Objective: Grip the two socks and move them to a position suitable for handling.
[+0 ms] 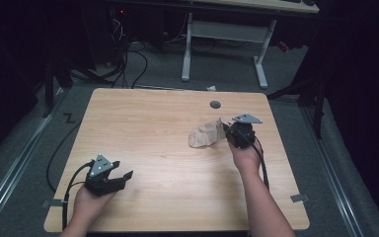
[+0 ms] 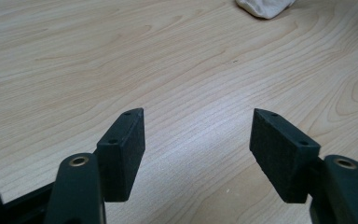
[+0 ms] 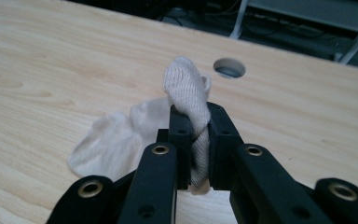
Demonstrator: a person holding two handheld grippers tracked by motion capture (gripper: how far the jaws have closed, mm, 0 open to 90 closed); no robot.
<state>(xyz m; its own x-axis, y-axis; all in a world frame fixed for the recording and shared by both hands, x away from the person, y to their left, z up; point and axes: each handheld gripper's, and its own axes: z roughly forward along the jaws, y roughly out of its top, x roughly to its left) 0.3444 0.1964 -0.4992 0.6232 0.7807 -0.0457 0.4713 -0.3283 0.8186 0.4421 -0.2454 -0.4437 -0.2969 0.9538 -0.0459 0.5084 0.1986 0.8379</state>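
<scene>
A beige sock (image 1: 206, 135) lies on the right half of the wooden table (image 1: 143, 128). My right gripper (image 1: 225, 127) is shut on one end of it. In the right gripper view that knitted end (image 3: 189, 95) bulges up between the closed jaws of the right gripper (image 3: 196, 122), while the rest trails down to the left on the wood. My left gripper (image 1: 123, 170) rests near the front left of the table, open and holding nothing. In the left gripper view its pads (image 2: 126, 149) stand wide apart over bare wood, and the sock's edge (image 2: 263, 7) shows far off at the top.
A round cable hole (image 1: 215, 104) sits near the table's far edge, just behind the sock. Beyond the table are a white desk frame (image 1: 224, 49) and cables on grey carpet. Metal rails run along the floor on both sides.
</scene>
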